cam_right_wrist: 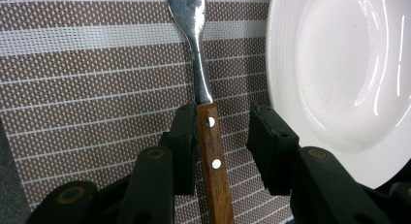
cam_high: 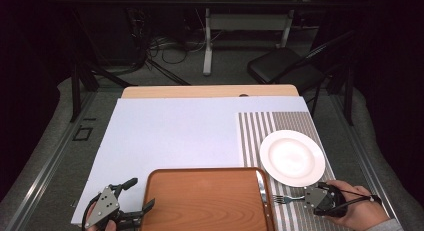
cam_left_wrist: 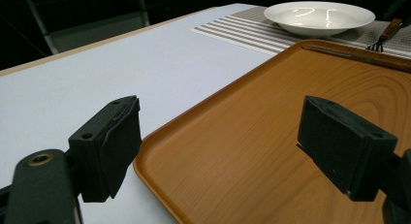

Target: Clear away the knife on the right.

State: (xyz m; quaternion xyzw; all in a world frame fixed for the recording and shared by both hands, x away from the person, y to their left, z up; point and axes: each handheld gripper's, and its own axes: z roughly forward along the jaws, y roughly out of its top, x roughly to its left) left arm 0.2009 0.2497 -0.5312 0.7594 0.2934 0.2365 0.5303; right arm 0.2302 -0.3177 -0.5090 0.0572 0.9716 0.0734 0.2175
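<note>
A fork (cam_right_wrist: 196,49) with a wooden handle lies on the striped placemat (cam_right_wrist: 97,88), just left of the white plate (cam_right_wrist: 339,78). My right gripper (cam_right_wrist: 225,146) is open around the handle: one jaw touches it, the other stands off with a gap. In the high view the fork (cam_high: 287,198) points left from the right gripper (cam_high: 306,197), below the plate (cam_high: 292,157). My left gripper (cam_left_wrist: 218,136) is open, its jaws straddling the near left corner of the wooden tray (cam_left_wrist: 271,127). The left gripper (cam_high: 141,193) holds nothing.
A knife (cam_high: 262,188) lies along the right rim of the tray (cam_high: 207,201). The placemat (cam_high: 255,131) covers the right side of the pale table sheet (cam_high: 175,136). A black chair (cam_high: 280,66) and another table stand beyond the far edge.
</note>
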